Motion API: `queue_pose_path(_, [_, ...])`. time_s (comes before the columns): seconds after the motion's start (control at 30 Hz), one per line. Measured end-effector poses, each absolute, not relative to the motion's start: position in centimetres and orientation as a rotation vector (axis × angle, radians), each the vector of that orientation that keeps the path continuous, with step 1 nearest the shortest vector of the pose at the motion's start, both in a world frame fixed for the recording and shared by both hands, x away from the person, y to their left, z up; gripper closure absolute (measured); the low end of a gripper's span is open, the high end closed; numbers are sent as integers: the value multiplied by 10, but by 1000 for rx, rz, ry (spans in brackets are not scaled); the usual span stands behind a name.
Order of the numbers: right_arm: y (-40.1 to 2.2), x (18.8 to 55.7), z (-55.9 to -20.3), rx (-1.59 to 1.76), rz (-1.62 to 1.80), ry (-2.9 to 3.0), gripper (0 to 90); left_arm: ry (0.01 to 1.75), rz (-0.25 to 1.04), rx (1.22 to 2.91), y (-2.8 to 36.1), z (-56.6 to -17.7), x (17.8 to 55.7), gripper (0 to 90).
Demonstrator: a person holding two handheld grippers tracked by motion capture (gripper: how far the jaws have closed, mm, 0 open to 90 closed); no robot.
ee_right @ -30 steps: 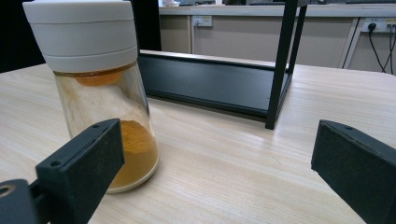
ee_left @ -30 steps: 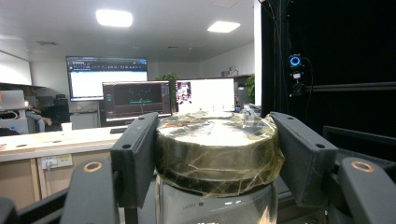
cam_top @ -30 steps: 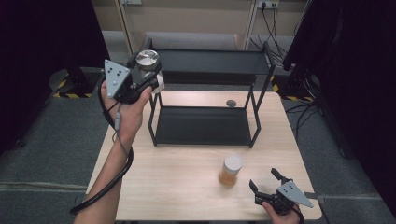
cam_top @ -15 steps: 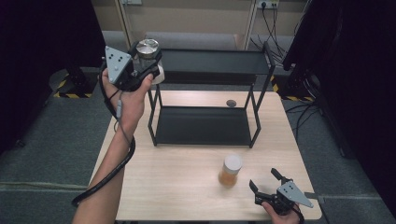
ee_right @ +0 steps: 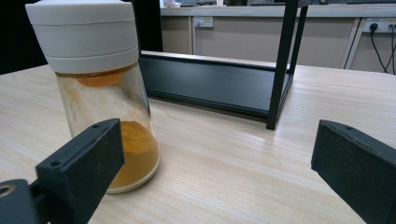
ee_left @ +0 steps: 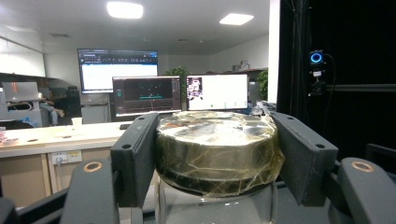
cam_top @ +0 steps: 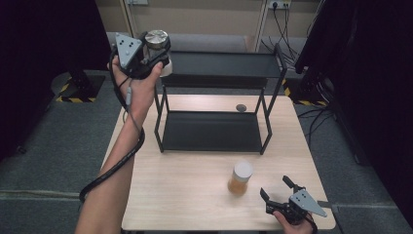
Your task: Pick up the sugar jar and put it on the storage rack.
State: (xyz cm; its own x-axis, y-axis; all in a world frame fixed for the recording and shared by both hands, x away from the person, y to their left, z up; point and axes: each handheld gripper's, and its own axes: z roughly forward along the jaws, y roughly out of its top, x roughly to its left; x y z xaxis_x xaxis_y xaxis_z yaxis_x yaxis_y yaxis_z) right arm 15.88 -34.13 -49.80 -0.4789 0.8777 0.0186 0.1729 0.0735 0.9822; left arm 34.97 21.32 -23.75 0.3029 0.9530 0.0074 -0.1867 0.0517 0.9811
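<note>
In the high view, the person's left forearm reaches up from the bottom edge, and the left hand (cam_top: 138, 90) holds the left gripper (cam_top: 155, 48) raised at the left end of the black two-tier shelf (cam_top: 214, 105), level with its top tier. Its jaws are clamped on the silver-lidded jar (cam_top: 157, 40), which stands upright with its long axis vertical and its lid facing up, at or just above the shelf's top left corner; whether it touches the tier cannot be told. The right gripper (cam_top: 276, 191) rests low at the near right corner of the wooden table (cam_top: 185, 190), jaws spread wide and pointed toward the spice jar (cam_top: 240, 178), which stands upright just beside it, white cap up. In the left gripper view, both black jaws press the sides of the jar's foil-wrapped lid (ee_left: 217, 151), glass body below. In the right gripper view, the jaws stand wide apart, grasping nothing, with the spice jar (ee_right: 100, 88) upright near the left jaw, orange powder filling its lower part, the shelf behind.
</note>
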Motion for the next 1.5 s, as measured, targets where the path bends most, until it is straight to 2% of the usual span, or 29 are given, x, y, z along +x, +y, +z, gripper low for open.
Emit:
queue_pose_path(0.5, [-342,159,-498,1041,1456,1738,30,902,1065,1220,202,-240,384,350])
queue_pose_path(0.97, [-343,159,-498,1029,1456,1744,29,929,1051,1216,200,-247,396,330])
queue_pose_path(1.1, [-343,159,-499,1028,1462,1740,23,944,1054,1192,198,-244,390,195])
queue_pose_path(1.27, [-344,159,-499,1021,1461,1744,21,1011,1035,1186,195,-239,371,171])
queue_pose_path(1.5, [-343,159,-499,1023,1460,1741,20,992,1022,1176,204,-247,352,169])
